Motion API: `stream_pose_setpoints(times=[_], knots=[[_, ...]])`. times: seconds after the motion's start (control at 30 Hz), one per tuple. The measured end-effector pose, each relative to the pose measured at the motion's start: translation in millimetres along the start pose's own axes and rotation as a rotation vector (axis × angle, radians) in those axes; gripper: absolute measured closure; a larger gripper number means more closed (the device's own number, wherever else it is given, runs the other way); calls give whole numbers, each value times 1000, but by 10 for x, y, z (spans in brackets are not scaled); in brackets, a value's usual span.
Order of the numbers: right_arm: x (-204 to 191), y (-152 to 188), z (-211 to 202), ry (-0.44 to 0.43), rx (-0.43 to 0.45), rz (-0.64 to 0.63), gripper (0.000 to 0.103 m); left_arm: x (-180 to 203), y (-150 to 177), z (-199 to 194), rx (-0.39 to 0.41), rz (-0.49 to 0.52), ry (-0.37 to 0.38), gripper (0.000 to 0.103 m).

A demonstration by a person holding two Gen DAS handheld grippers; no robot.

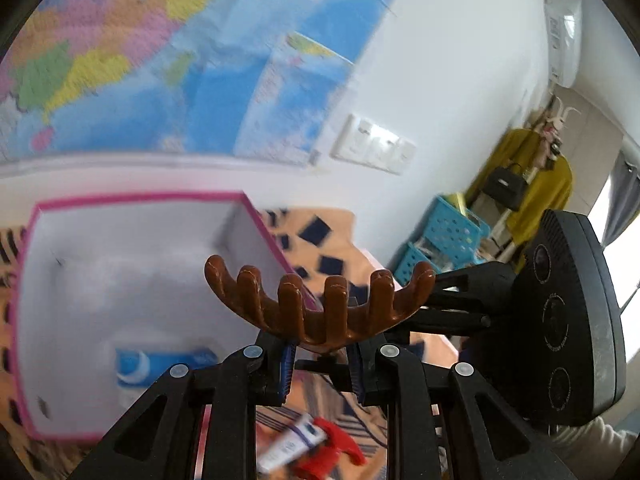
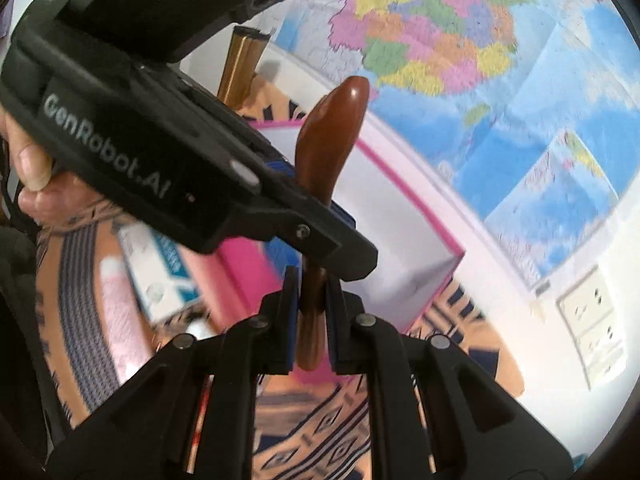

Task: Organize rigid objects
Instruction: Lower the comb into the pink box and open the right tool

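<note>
- Brown hair claw clip [image 1: 320,308]: a glossy, curved plastic clip with thick rounded teeth, held in the air above a patterned orange-and-navy cloth on the worktop [image 1: 320,240]. In the left wrist view it sits at the centre, teeth pointing up towards 12 o'clock.
- Left gripper [image 1: 320,364]: its blue-padded fingers are narrowed onto the clip's lower spine, pinching it from both sides.
- Right gripper [image 2: 312,320]: also closed narrowly on the same clip; in its own view the clip [image 2: 328,152] is seen edge-on, rising from between the pads towards 12 o'clock. Both grippers appear to hold it at once, which looks like a hand-over or a re-grip.
- Pink-edged white box [image 1: 132,280]: open-topped, at 9 o'clock of the clip in the left view, and behind the clip in the right view. A blue-and-white carton [image 1: 160,364] lies inside it near the closer wall.
- Other items: a white tube [image 1: 288,448] and a red spray nozzle [image 1: 332,452] lie on the cloth at 6 o'clock, below the left gripper.
- Handling judgement: the clip looks light, stiff and smooth, so likely slippery. Its teeth could snap or splay under a hard squeeze. The solid spine at the base seems the safest hold.
</note>
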State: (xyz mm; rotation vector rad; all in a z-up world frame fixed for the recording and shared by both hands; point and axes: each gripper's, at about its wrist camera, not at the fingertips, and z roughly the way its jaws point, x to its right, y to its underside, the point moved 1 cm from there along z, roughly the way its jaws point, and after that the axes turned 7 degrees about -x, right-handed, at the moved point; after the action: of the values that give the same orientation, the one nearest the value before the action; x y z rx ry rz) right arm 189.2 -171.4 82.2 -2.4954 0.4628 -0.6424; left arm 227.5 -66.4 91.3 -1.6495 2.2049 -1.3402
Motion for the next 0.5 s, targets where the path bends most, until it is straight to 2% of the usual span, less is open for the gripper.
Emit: stream_pose_setpoints(times=[0.07,0.23,0.33,0.5], knots=[[106,-166,94,8,1,1,90,-118,-141,-33,11,-10,-14,82],[330,-481,387,13,-19,29,90,-412,-347,30,10,-30,-102,81],[368,-565,583,5,-45,51,90,-605,-345,109,-4,-58,-144,80],[335,-565,823,-3,-87,80,90,-811,-224,238,-32,-89,-163,75]])
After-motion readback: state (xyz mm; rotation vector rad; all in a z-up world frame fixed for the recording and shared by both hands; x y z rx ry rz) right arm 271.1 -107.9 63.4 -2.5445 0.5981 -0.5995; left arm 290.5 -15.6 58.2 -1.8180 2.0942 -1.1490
